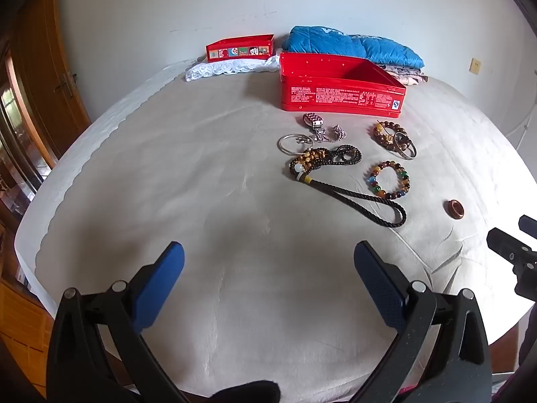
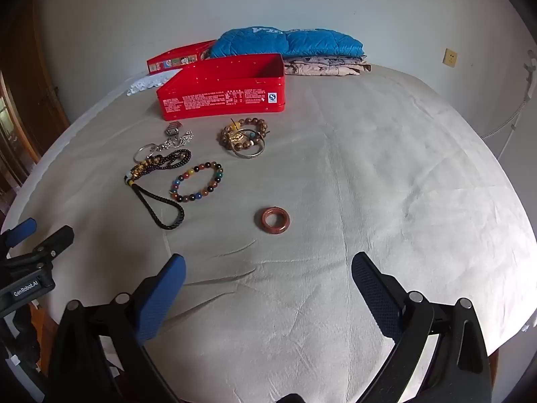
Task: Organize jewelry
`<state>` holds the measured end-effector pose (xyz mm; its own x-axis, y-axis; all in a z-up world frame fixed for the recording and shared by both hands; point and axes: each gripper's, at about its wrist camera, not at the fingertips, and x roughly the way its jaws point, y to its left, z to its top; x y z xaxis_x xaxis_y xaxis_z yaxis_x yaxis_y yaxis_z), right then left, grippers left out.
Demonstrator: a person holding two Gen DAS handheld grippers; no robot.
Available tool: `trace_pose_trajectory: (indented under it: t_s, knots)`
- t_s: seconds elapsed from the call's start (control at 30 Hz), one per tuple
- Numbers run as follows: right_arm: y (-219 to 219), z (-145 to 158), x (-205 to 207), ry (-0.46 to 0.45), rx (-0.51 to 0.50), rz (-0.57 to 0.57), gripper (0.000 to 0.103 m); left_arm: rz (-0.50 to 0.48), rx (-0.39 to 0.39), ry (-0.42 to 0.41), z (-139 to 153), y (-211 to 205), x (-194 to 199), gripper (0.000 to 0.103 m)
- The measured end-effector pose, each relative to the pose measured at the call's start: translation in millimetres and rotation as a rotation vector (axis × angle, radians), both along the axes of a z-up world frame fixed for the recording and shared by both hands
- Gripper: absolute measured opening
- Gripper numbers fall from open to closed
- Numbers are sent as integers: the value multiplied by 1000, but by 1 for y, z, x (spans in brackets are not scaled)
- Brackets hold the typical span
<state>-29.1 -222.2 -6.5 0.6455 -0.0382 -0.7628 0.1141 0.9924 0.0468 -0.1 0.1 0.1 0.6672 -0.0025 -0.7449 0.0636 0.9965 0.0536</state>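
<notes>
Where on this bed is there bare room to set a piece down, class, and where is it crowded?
Free: the sheet right of the brown ring, and the near strip in front of both open grippers, left gripper, right gripper. Also bare: left of the silver bangle. Crowded: the jewelry cluster just in front of the open red tin, where bracelets and chains overlap.

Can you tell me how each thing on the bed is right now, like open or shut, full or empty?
Red tin: open, empty inside as far as visible.
Red lid: off, lying behind the tin.
Colourful bead bracelet: lying flat, alone.
Brown ring: lying flat, apart from the rest.
Silver watch: lying on the bed, by a chain.
Blue quilt: folded.
Left gripper: open, empty.
Right gripper: open, empty.
</notes>
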Motion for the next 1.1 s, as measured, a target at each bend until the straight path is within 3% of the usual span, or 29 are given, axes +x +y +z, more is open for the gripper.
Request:
trace_pose_trajectory:
  t_s: [1.1]
  knots:
    - [-1,0,-1,4,6,-2,99,0,6,-4,2,-1,-1,100]
